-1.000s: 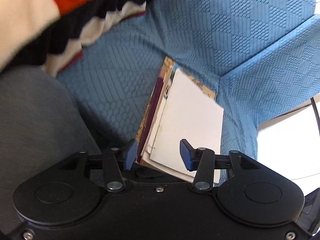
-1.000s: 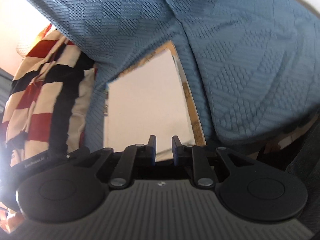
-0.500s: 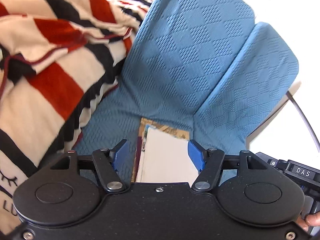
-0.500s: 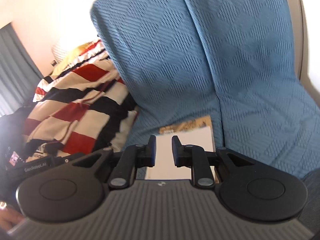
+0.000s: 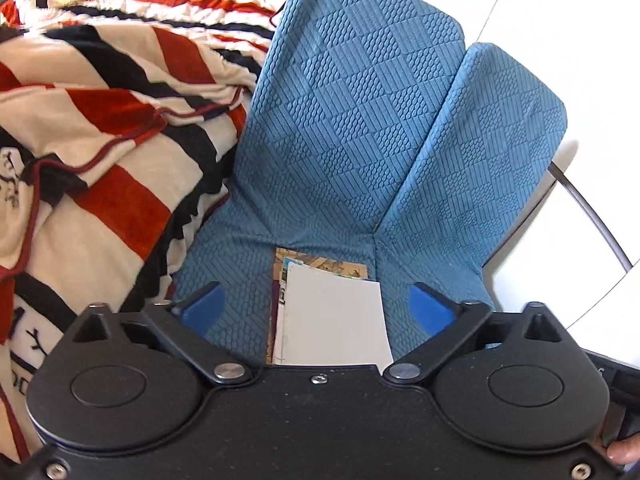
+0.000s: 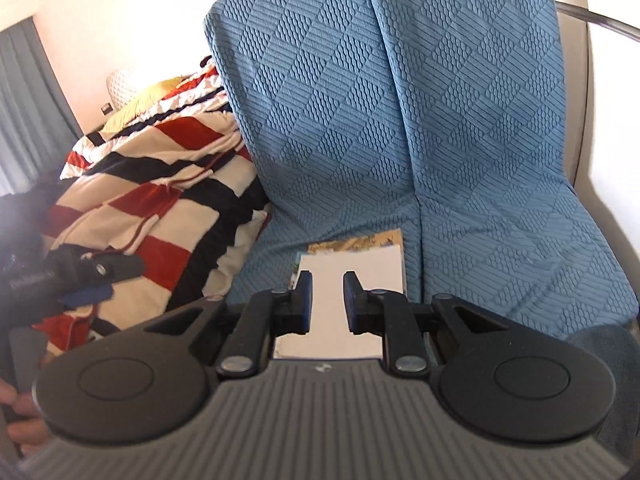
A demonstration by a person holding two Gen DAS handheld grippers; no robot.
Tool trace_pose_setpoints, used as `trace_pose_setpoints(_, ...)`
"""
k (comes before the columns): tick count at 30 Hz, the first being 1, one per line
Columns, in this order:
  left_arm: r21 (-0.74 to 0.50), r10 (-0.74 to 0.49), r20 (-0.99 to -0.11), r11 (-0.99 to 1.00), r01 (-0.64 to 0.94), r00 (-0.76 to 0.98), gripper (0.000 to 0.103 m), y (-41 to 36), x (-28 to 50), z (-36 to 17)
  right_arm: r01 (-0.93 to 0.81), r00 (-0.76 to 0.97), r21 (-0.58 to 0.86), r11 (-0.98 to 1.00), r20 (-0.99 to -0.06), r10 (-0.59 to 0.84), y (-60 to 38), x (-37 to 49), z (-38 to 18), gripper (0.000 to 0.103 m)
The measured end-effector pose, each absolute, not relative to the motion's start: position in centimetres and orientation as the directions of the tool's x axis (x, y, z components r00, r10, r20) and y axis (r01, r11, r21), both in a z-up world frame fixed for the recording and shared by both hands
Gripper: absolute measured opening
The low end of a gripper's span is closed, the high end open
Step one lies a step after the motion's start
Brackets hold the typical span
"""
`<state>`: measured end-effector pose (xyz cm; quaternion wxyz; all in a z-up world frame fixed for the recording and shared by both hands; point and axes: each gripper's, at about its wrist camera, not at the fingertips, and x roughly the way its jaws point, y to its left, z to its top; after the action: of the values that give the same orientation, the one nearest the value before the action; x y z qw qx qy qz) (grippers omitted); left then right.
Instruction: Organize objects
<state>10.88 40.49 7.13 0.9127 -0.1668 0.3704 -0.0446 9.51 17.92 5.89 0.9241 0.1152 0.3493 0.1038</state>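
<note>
Left wrist view: left gripper (image 5: 316,310) released, its jaws opening, blue pads far apart, nothing pressed between them. Beyond and below the fingers a stack of papers and booklets (image 5: 332,320) lies flat on the seat of a blue textured armchair (image 5: 360,120), pushed back into the crease where seat meets backrest. Topmost sheet is plain white; an illustrated tan cover and a dark-edged booklet show from under it at the far and left edges. A red, black and cream striped blanket (image 5: 100,140) is heaped just left of the chair. A fingertip (image 5: 624,450) shows at the lower right corner, on the gripper's handle. Right wrist view: right gripper (image 6: 325,300) with its jaws opening, a narrow gap between them; nothing gripped, the white sheet only seen through the gap. The stack of papers and booklets (image 6: 360,264) sits on the seat by the crease, clear of the pads. The left gripper's dark finger (image 6: 100,270) reaches in from the left over the striped blanket (image 6: 160,200). A hand (image 6: 20,420) shows at the lower left edge. Grey curtain (image 6: 24,112) at far left.
</note>
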Motion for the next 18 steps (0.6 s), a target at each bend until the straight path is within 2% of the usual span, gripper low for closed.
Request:
trace_pose_setpoints(1, -0.333, -0.205, -0.661, 0.942, -0.037, 0.722, 0.102, 40.4, 10.7, 7.2, -0.106, 0.735, 0.281, 0.954, -0.624, 0.266, 17.9, 9.3, 5.7, 0.026)
trace_pose_setpoints(3, -0.336, -0.21, -0.665, 0.941, -0.036, 0.717, 0.102, 40.3, 10.3, 7.2, -0.108, 0.733, 0.273, 0.956, -0.627, 0.262, 18.0, 8.9, 5.3, 0.04)
trace_pose_setpoints(5, -0.332, -0.213, -0.675, 0.943, -0.033, 0.706, 0.102, 40.1, 10.2, 6.9, -0.109, 0.728, 0.269, 0.957, -0.633, 0.261, 18.0, 8.6, 4.9, 0.041)
trace_pose_setpoints(6, -0.329, -0.212, -0.682, 0.944, -0.034, 0.7, 0.102, 40.1, 10.1, 6.9, -0.109, 0.726, 0.266, 0.958, -0.636, 0.26, 18.0, 8.4, 4.8, 0.047)
trace_pose_setpoints(7, -0.328, -0.211, -0.688, 0.944, -0.038, 0.695, 0.102, 40.0, 10.0, 6.7, -0.105, 0.726, 0.264, 0.959, -0.639, 0.255, 18.0, 8.4, 4.6, 0.054)
trace_pose_setpoints(9, -0.327, -0.205, -0.694, 0.944, -0.048, 0.691, 0.102, 40.0, 9.9, 6.3, -0.085, 0.733, 0.261, 0.962, -0.637, 0.238, 17.9, 8.1, 4.3, 0.089)
trace_pose_setpoints(11, -0.326, -0.204, -0.7, 0.944, -0.052, 0.685, 0.102, 39.9, 9.8, 6.1, -0.071, 0.74, 0.249, 0.966, -0.636, 0.218, 17.7, 8.0, 4.2, 0.093)
trace_pose_setpoints(17, -0.314, -0.202, -0.709, 0.948, -0.046, 0.676, 0.102, 39.5, 9.7, 5.8, -0.028, 0.726, 0.235, 0.972, -0.664, 0.181, 17.2, 8.2, 3.5, 0.095)
trace_pose_setpoints(18, -0.314, -0.207, -0.71, 0.948, -0.04, 0.674, 0.102, 39.5, 9.7, 5.9, -0.019, 0.726, 0.236, 0.972, -0.665, 0.175, 17.1, 8.2, 3.4, 0.103)
